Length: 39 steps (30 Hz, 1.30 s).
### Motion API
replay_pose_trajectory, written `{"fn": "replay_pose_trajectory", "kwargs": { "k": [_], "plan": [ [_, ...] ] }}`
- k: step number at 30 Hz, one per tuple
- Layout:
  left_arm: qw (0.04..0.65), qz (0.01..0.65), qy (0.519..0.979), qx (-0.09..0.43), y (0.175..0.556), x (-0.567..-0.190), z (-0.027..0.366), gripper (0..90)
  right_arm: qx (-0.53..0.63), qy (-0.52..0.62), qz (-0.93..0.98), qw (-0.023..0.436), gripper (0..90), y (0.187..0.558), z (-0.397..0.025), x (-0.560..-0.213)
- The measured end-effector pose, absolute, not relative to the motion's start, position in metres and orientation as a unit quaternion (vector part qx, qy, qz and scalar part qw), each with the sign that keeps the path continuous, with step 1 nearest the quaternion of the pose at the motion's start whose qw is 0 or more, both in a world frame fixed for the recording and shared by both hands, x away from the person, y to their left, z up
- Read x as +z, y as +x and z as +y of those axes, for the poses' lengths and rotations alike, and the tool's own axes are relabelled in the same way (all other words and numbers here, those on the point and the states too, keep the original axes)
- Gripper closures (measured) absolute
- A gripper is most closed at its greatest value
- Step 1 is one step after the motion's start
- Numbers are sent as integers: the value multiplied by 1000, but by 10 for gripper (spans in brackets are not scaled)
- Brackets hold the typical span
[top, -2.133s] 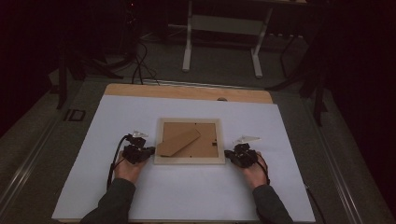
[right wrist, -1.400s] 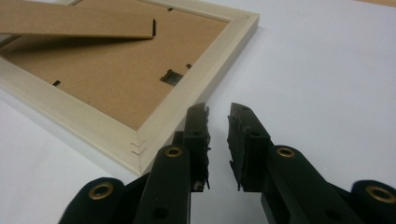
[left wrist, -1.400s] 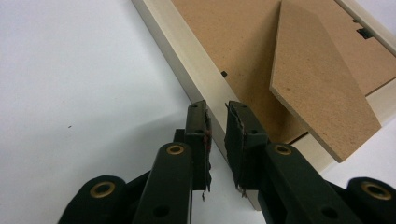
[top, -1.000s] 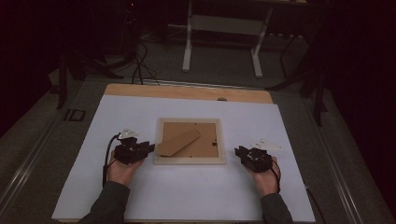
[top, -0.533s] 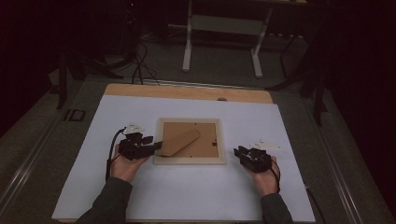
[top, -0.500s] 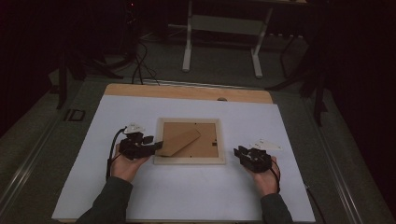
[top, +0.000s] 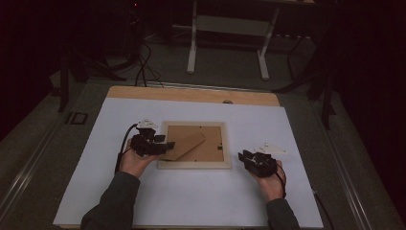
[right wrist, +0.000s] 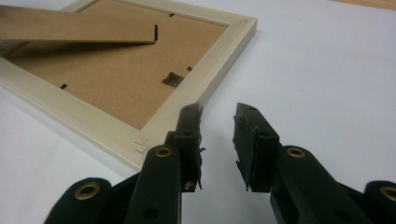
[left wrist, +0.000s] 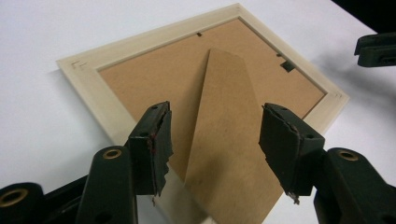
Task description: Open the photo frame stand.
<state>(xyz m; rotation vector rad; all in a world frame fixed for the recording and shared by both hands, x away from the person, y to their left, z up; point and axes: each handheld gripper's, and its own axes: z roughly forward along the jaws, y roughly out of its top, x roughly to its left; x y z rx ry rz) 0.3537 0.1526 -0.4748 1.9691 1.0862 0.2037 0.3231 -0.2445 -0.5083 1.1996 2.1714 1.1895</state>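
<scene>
Face down in the middle of the white table we see a picture frame with its brown stand flap raised. Our left gripper holds its jaws wide apart on either side of the flap, gripping nothing. Our right gripper, jaws slightly parted and empty, sits just beside the frame's near right corner.

You have no legible text, label, brand, number or sign anywhere in these views. The back of the picture frame ahead of your left fingers carries no readable print, and its pale border beside your right fingers shows only small corner marks, not characters. The white desk surface is unmarked.
</scene>
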Motion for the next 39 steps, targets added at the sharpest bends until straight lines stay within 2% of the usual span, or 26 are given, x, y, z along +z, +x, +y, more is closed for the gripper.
{"fn": "replay_pose_trajectory", "kwargs": {
  "k": [5,11,23,32,39],
  "plan": [
    [417,440,792,73,364,-474,147,392,424,429,774,193,708,323,-245,-508],
    [417,441,793,49,374,-478,141,384,425,427,774,191,706,323,-243,-509],
    [399,429,809,46,385,-482,129,379,426,429,774,188,703,323,-243,-510],
    [363,428,827,32,394,-492,119,298,423,429,776,185,703,323,-243,-512],
    [355,421,834,20,397,-494,113,269,424,428,777,184,702,323,-243,-512]
  ]
}}
